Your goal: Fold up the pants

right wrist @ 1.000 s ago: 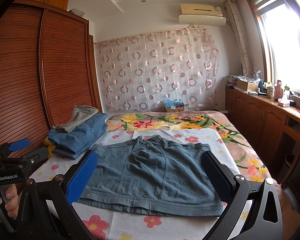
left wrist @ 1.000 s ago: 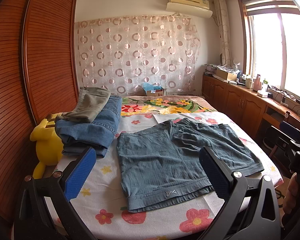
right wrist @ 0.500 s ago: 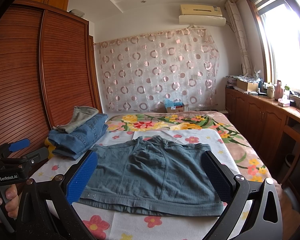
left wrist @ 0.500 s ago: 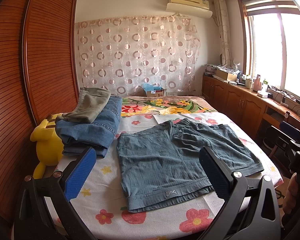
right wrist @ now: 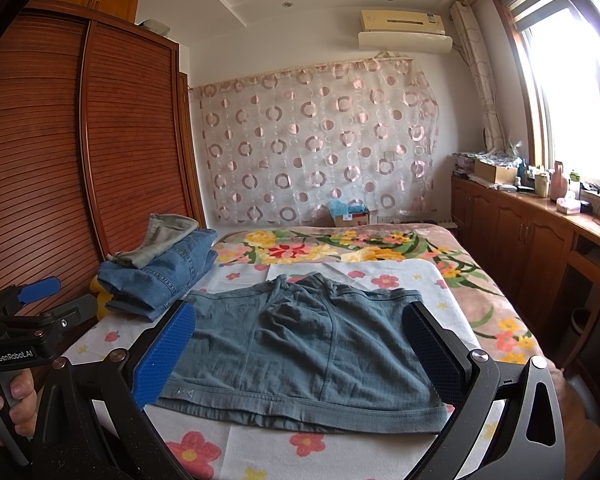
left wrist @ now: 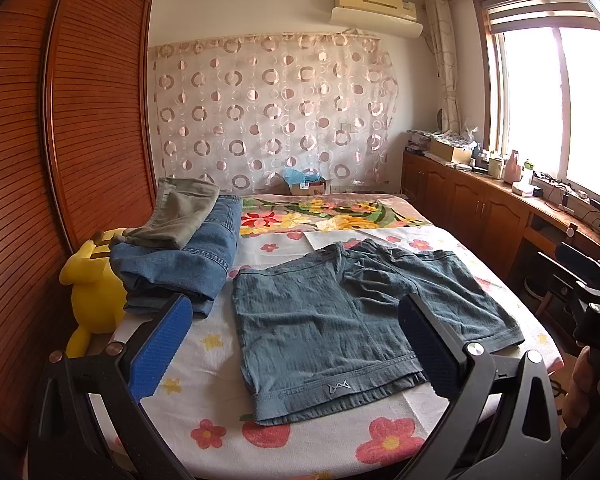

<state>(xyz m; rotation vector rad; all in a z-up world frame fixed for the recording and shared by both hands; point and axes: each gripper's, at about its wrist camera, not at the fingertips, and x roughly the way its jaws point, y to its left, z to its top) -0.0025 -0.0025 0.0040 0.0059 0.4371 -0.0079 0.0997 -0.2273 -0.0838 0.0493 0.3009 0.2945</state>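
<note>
Teal shorts (left wrist: 352, 320) lie flat (slightly creased); left gripper (left wrist: 296, 344) and right gripper (right wrist: 300, 348) gape.

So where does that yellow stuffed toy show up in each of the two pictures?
Left wrist view: the yellow plush toy sits at mid-left, beside the bed, plainly visible.
Right wrist view: only a yellow sliver shows at the left, behind the folded jeans.
Shared landmark: the folded jeans right beside it.

Matt ribbed cloth shorts (left wrist: 352, 320) on a flowered cotton sheet (left wrist: 204, 408); glossy slatted wooden wardrobe (left wrist: 60, 160)
</note>
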